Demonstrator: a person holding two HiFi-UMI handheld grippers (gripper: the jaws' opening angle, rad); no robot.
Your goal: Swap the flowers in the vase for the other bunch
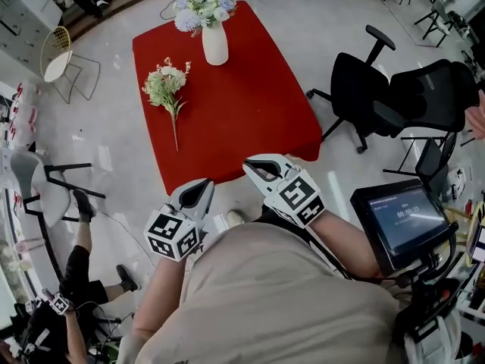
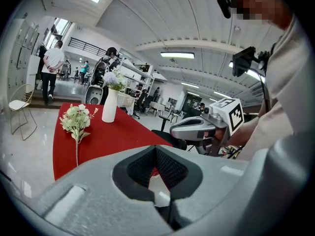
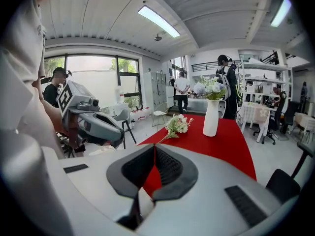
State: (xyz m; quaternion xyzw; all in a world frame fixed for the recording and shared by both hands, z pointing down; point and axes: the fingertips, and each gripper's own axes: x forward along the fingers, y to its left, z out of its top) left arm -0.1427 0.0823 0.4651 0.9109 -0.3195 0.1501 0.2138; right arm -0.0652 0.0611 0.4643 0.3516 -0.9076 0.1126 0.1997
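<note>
The bench [image 1: 242, 105] has a red cloth and stands in front of the person. At its far end the white vase [image 1: 215, 45] stands upright, with pale blue and white flowers [image 1: 203, 2] in it. The other bunch [image 1: 167, 86], green with cream blossoms, lies flat on the cloth to the left of the vase and apart from it. Its thin stem points toward the near edge of the bench.

Both tools are held over the floor on the near side of the bench, close to the person's body and well apart from the vase and the bunch. The left tool [image 1: 201, 188] has its jaws pressed together with nothing between them; through the small hollow behind the tips only cloth and floor show. The right tool [image 1: 256, 167] is also closed and empty, its tips meeting in one line. The two tools are side by side with a gap between them, and both point toward the bench and a little downward.

A black chair [image 1: 364, 89] stands right of the bench, and a lit screen [image 1: 398, 218] is at the person's right.
</note>
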